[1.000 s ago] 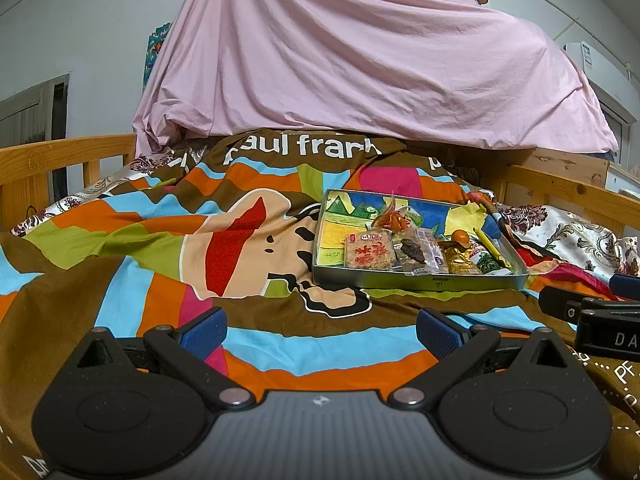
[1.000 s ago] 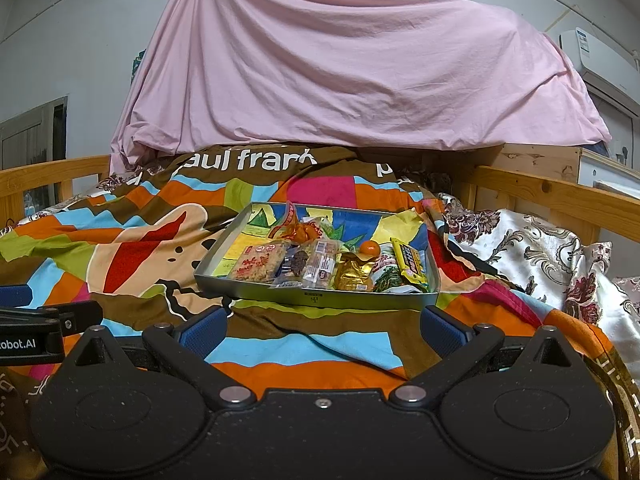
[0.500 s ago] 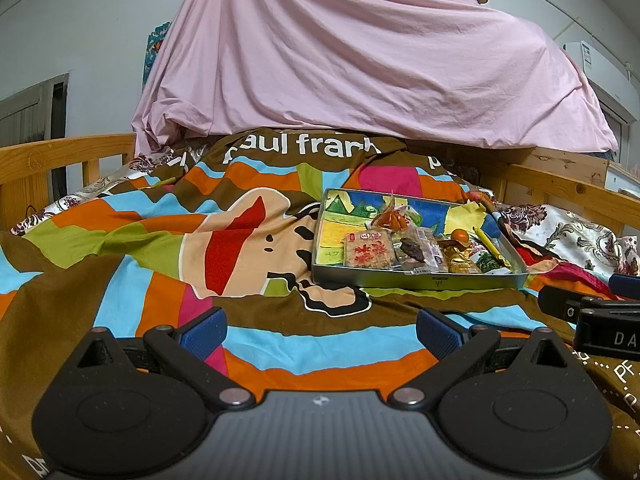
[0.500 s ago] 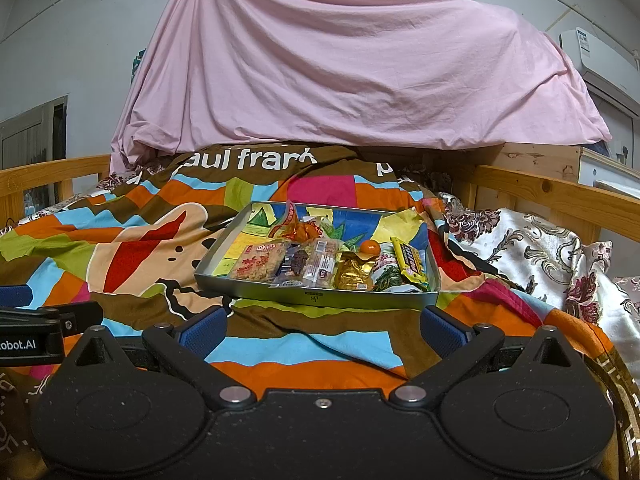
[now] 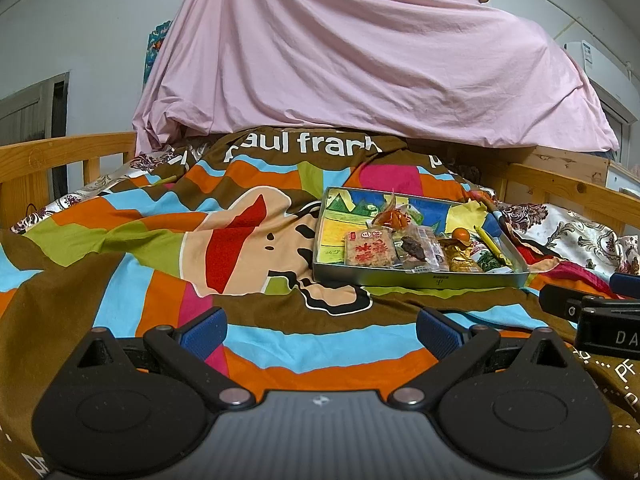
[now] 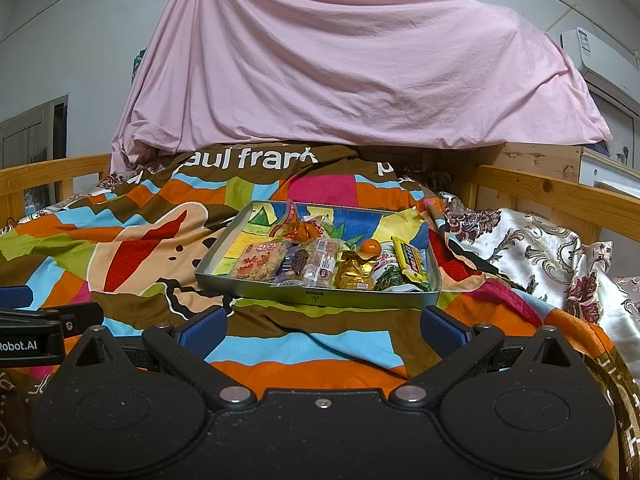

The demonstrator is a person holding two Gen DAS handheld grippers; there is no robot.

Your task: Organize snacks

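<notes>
Striped bedspread [image 6: 120, 236] under a pink sheet [image 6: 340, 72]; the tin tray [image 6: 320, 300] holds every snack, rice cake [image 6: 258, 266] to yellow bar [image 6: 410, 264]; nothing has shifted; my left claw [image 5: 320, 330] and right claw [image 6: 322, 328] rest spread, empty; sorted or awaiting sorting.

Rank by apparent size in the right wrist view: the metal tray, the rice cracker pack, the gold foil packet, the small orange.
1. metal tray
2. rice cracker pack
3. gold foil packet
4. small orange

The orange lies slightly farther back, yet looks clearly smallest.
</notes>
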